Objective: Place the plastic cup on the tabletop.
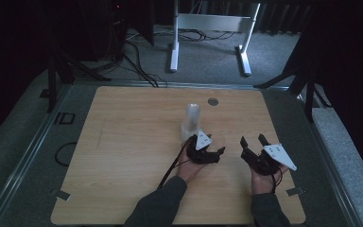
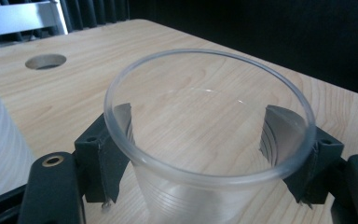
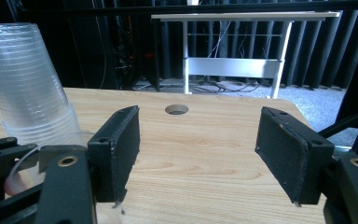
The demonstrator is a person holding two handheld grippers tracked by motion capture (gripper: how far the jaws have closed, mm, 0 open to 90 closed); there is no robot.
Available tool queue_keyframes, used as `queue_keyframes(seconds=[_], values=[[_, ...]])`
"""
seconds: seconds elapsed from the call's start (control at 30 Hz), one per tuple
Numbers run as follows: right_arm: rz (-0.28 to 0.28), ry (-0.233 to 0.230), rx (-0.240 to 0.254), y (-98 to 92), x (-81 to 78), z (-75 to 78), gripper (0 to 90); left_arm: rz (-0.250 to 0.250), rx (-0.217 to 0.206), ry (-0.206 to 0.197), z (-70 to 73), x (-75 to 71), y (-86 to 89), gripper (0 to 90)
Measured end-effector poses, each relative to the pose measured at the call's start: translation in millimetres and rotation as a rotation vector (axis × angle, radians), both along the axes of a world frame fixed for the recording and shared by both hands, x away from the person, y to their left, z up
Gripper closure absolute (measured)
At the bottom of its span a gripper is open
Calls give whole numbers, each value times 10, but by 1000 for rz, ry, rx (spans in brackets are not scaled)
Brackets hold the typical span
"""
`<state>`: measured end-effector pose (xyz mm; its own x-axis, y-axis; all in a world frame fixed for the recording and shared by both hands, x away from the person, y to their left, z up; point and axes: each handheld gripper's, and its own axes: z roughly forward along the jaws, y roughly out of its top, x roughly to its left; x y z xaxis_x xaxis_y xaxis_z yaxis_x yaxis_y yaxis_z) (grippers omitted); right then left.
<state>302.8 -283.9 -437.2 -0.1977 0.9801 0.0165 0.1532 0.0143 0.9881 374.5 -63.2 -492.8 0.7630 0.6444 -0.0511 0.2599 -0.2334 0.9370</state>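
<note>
left tongs (image 2: 205,154): apart, flanking clear cup (image 2: 209,140) | right tongs (image 3: 200,154): apart, nothing between | cup stack (image 1: 191,120) upright on worktop (image 1: 123,142)

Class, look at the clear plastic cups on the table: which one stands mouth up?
The single cup between the left gripper jaws stands mouth up; the other cups form an upside-down stack beside it.

Clear glossy plastic cup (image 2: 205,140), matt wood-grain table (image 2: 135,46)

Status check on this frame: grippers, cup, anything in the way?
Left gripper around clear cup, grip unclear. Right gripper open, empty. Cup stack upside down beside the left gripper. Nothing in the way.
</note>
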Motion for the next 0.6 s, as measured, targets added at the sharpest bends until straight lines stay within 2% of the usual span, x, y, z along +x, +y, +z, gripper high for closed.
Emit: queue_keyframes(seconds=[0.2,0.27,0.33,0.43,0.6], values=[[2,1,-3,5,1,-1,301,5,17,37,9,-14,38,149],[2,1,-3,6,1,-1,301,12,10,46,15,-22,63,137],[1,0,-3,4,0,0,301,14,22,59,10,-27,90,120],[1,-1,-3,3,0,1,301,20,34,59,-7,-50,124,103],[-1,0,-1,0,0,1,301,41,27,64,-9,-110,228,101]])
